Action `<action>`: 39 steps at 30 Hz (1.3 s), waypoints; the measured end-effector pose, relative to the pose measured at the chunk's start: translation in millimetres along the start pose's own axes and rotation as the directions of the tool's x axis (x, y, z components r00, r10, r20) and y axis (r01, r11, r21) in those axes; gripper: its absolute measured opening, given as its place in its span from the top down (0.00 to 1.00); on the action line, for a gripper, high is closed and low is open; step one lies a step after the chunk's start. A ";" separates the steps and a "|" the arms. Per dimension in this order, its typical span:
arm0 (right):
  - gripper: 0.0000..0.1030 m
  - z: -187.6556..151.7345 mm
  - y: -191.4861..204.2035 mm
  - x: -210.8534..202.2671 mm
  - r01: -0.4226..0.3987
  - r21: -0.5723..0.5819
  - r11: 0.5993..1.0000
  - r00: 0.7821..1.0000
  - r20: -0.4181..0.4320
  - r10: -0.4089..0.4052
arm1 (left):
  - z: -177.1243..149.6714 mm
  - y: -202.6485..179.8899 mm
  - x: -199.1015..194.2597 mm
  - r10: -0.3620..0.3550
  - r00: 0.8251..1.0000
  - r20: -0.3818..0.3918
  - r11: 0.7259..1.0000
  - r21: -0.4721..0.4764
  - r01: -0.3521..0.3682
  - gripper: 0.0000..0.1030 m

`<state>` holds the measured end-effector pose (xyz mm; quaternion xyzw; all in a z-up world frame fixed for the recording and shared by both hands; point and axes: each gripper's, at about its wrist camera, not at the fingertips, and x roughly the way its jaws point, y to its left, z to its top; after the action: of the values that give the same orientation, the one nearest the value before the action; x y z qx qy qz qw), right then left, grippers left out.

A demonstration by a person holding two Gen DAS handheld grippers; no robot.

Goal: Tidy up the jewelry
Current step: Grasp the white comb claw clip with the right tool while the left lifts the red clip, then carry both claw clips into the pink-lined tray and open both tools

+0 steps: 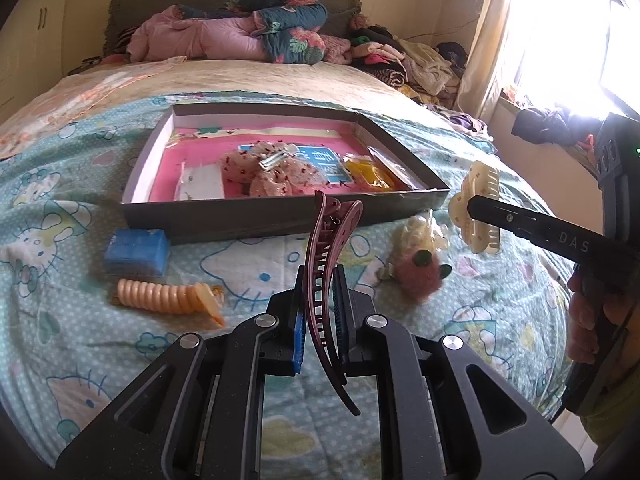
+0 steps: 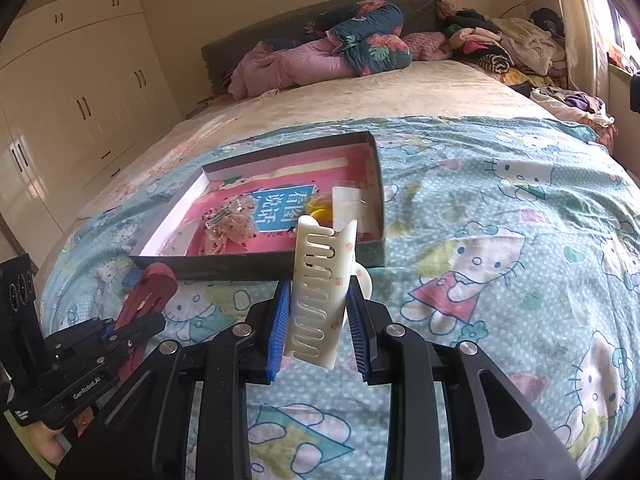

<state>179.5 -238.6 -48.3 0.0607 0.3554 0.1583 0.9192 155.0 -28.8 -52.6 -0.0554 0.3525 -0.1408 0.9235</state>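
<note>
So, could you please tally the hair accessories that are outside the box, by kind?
Claw clips: 2, a maroon claw clip in the left gripper and a cream claw clip in the right gripper.
Spiral hair ties: 1, the peach spiral hair tie.
Fuzzy pink hair ornaments: 1, the fuzzy pink ornament.
Total: 4

I am viewing from both wrists, close above the bed (image 1: 280,76), tilting downward, sharing the shallow box (image 1: 256,220).

Maroon glossy plastic banana hair clip (image 1: 325,276); cream smooth plastic claw clip (image 2: 320,292); grey matt cardboard box (image 1: 280,216) w/ pink paper lining; printed cotton-look bedsheet (image 2: 500,240), soft, matt.
</note>
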 end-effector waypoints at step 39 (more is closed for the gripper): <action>0.74 43.9 74.6 58.4 -0.100 -0.129 0.987 0.995 -0.026 0.098 | 37.9 71.5 1.2 0.064 0.997 0.049 0.991 -0.125 -0.057 0.94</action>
<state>231.3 -148.7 -36.1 0.0164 0.3498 0.2272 0.9087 196.9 39.2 -39.6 -0.1053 0.3374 -0.0891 0.9312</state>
